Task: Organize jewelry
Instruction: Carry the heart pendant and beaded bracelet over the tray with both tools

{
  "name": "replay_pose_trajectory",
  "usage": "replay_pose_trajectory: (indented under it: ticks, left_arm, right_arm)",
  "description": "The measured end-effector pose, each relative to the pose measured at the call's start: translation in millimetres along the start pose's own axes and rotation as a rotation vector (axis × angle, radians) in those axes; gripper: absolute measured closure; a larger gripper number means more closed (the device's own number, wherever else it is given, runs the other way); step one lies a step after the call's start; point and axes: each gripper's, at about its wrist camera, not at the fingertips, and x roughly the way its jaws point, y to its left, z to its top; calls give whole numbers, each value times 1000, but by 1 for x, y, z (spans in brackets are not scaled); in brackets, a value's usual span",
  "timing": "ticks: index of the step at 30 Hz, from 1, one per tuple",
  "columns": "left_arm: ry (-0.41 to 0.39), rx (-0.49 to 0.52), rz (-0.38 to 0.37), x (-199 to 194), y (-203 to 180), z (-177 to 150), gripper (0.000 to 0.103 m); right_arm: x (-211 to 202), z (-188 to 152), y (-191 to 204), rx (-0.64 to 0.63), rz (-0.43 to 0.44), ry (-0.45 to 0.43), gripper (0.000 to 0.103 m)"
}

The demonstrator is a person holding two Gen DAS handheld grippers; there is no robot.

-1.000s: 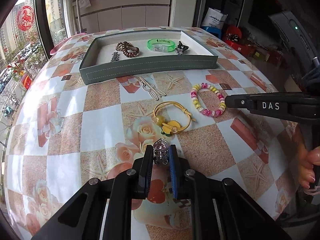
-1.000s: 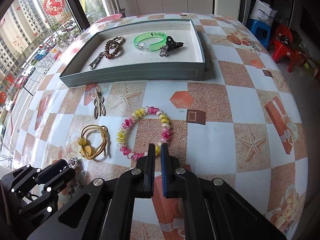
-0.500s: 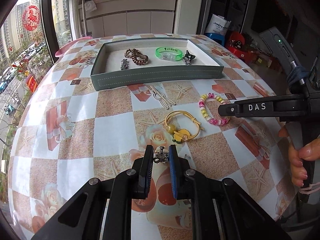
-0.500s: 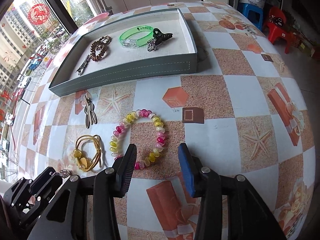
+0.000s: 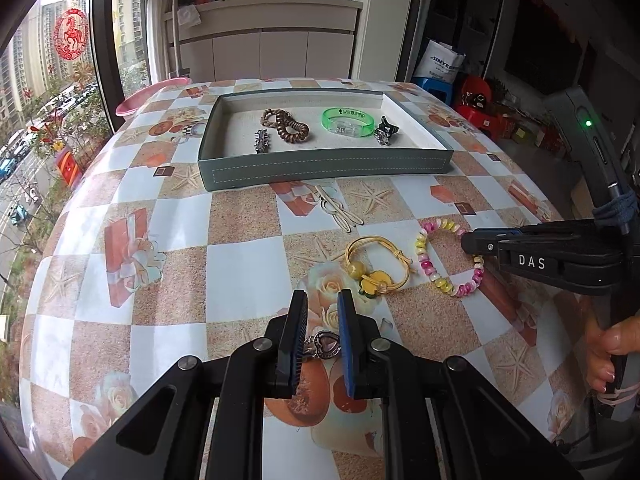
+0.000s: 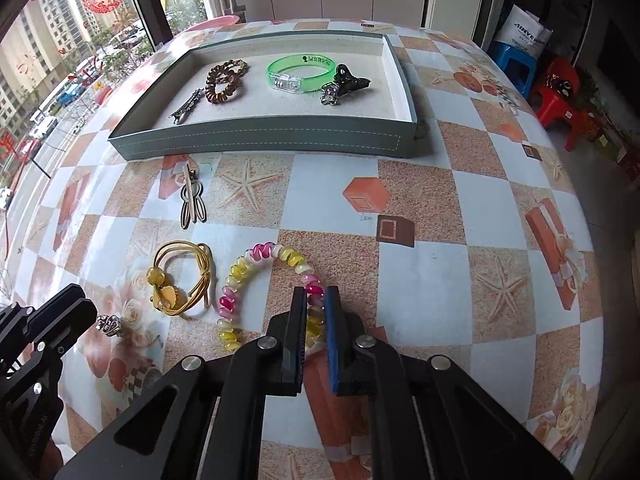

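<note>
My left gripper [image 5: 322, 308] is shut on a small silver heart charm [image 5: 325, 345], held above the table; the charm also shows in the right wrist view [image 6: 109, 325]. My right gripper [image 6: 316, 300] is shut on the near side of the pink-and-yellow spiral bracelet [image 6: 260, 276], which lies on the table [image 5: 444, 264]. A yellow hair tie [image 5: 376, 264] [image 6: 180, 280] lies left of the bracelet. A beige hair clip [image 5: 340, 210] [image 6: 192, 200] lies in front of the grey tray [image 5: 320, 168] [image 6: 256, 142].
The tray holds a brown spiral tie [image 6: 224, 80], a silver clip [image 6: 186, 106], a green bangle [image 6: 300, 72] and a black claw clip [image 6: 344, 84]. A pink dish [image 5: 148, 94] sits at the table's far left edge. Stools [image 6: 560, 96] stand right of the table.
My right gripper went from shut to wide open, moved forward and closed on the bracelet. My left gripper rose and pulled back with the charm, which has turned between the pads.
</note>
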Motion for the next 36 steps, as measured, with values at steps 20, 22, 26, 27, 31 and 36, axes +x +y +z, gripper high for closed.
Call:
replay_pose_trajectory:
  ticks: [20,22,26,27,31,36]
  left_arm:
    - [-11,-18,19,-16,16,-5,74]
    - [-5,-16,22,-17,20,-7,74]
    - [9,-53,20,-18,27,-9,74]
    - [9,-62,23,-19,28,-9,74]
    - [18,-70,19,-19,25,-11,15]
    - [-3,13,75,-20,13,-13,0]
  right_arm:
    - [-38,-5,-14,67,125,-95,94]
    - [-38,-7,-15,74,137,-98,94]
    - [-37,-9,-18,91,158,-100,94]
    - [-36,-9,-18,94,164,-98,94]
    - [-35,-12,-20,105,183,-92,94]
    - [-39,-14,-24,113,191,-100,94]
